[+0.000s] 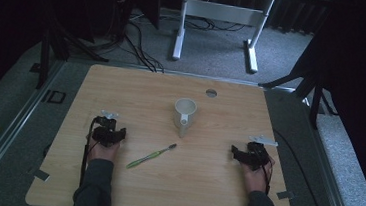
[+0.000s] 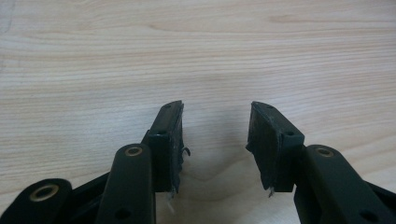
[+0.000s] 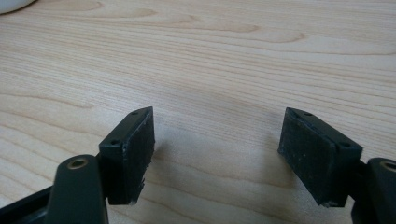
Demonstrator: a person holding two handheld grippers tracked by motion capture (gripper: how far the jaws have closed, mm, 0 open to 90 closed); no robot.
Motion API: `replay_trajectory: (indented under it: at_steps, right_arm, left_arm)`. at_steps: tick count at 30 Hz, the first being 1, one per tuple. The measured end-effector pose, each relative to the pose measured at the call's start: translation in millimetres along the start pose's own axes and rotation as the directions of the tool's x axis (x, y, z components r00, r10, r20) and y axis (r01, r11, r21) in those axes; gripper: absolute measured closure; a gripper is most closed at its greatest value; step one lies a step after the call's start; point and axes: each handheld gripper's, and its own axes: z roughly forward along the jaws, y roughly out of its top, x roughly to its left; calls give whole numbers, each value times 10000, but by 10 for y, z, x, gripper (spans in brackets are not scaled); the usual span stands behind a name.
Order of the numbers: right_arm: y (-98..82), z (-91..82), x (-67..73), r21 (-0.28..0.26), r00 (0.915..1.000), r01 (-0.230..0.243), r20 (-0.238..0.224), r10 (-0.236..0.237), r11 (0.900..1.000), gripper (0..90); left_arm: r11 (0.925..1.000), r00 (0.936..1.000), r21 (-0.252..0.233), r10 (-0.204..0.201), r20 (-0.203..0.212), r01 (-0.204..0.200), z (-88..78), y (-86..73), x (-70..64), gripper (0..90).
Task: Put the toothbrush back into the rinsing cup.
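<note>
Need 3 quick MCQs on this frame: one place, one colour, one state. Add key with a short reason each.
1. Where does the toothbrush lie?
A. inside the mug
B. on the table, nearer the person than the mug
C. on the floor

2. What colour is the toothbrush handle?
A. green
B. red
C. black

3. How does the mug stand?
A. tipped on its side
B. upside down
C. upright, mouth up

Key: 1 B, it lies flat on the table between the left gripper and the right gripper; 2 A, the high view shows a green handle; 3 C, its open rim faces up.
</note>
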Motion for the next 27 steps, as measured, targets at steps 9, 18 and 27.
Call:
replay_trajectory:
  at_steps: [9, 18, 27]
  right_arm:
    - [0, 1, 4, -1, 10000, 11, 16, -11, 10000, 264]
    - [0, 5, 26, 41, 9997, 221, 107, -221, 9997, 264]
    - [-1, 5, 34, 66, 9994, 307, 130, -308, 9995, 264]
  left_arm:
    - [9989, 9973, -474, 86, 730, -51, -174, 53, 33, 558]
    - [9978, 9935, -660, 79, 1139, -4, -312, 99, 104, 550]
    - [9955, 9871, -942, 171, 1591, -21, -453, 181, 150, 541]
